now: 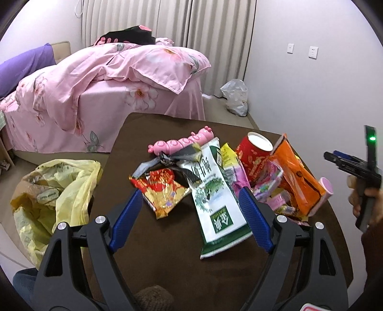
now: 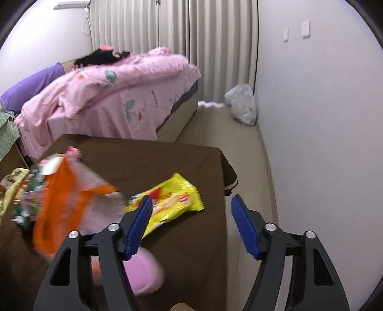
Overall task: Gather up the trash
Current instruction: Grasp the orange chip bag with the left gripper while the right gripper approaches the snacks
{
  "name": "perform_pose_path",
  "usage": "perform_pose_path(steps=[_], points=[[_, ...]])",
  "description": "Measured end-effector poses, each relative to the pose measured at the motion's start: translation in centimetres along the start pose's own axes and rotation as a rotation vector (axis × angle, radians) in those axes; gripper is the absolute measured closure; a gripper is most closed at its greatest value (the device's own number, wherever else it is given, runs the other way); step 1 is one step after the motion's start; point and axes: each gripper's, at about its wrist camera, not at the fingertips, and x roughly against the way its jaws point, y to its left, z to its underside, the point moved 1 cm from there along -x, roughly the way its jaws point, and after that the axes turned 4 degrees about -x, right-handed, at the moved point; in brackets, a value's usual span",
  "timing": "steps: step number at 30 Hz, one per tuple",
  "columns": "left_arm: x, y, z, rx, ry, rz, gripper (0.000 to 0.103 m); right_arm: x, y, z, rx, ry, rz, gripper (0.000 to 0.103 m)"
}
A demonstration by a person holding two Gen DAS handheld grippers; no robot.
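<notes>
Your left tool (image 1: 191, 203) stands wide with nothing between its blue pads, hanging over the near part of the brown-covered counter (image 1: 167, 263). Under it lies the green-and-white wrapper (image 1: 213, 203), its long axis running away from you, the near end toward your right pad and the far end tipped slightly left. Just left of it sits the red-and-gold foil wrapper (image 1: 161, 191), crumpled and lying on a slant. To your right the heap continues: the orange bag (image 1: 296, 177) runs from far left to near right, with a pink cup-like thing (image 1: 326, 187) on its side at its near end, small pink wrappers (image 1: 265, 181) beside it, and a red can (image 1: 255, 149) upright behind. Farther back, the pink caterpillar toy (image 1: 182, 142) lies crosswise along the heap's far edge, head to the right. Off the counter's left edge, the yellow plastic bag (image 1: 55, 191) gapes open. In the right wrist view your right tool (image 2: 190, 215) is also wide and holds nothing, its right finger beyond the counter's edge over the floor. The yellow wrapper (image 2: 172, 201) lies flat just past its left pad, long axis slanting from near left to far right; the orange bag there is blurred. Beyond the counter stands the bed (image 1: 95, 79) with pink bedding, and a white plastic bag (image 1: 235, 97) sits on the floor in the corner by the curtain (image 1: 167, 21).
</notes>
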Motion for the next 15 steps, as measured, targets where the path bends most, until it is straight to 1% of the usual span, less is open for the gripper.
perform_pose_path(steps=[4,8,11,14,15], points=[[-1.1,0.1,0.0,-0.003,0.024,-0.013,0.025,-5.1,-1.7,-0.4,-0.025,0.075,-0.079,0.045],[-2.4,0.4,0.1,-0.008,0.058,-0.043,0.029,-9.0,-1.7,-0.3,-0.049,0.141,-0.173,0.046],[-3.1,0.4,0.4,-0.002,0.084,-0.046,0.030,-10.5,-1.4,-0.1,-0.064,0.176,-0.199,0.046],[-3.2,0.1,0.7,-0.011,0.084,-0.043,0.030,-11.0,-0.7,0.4,-0.051,0.209,-0.243,0.053],[-3.3,0.0,0.8,-0.017,0.082,-0.045,0.030,-10.9,-0.3,0.6,-0.032,0.203,-0.241,0.058]])
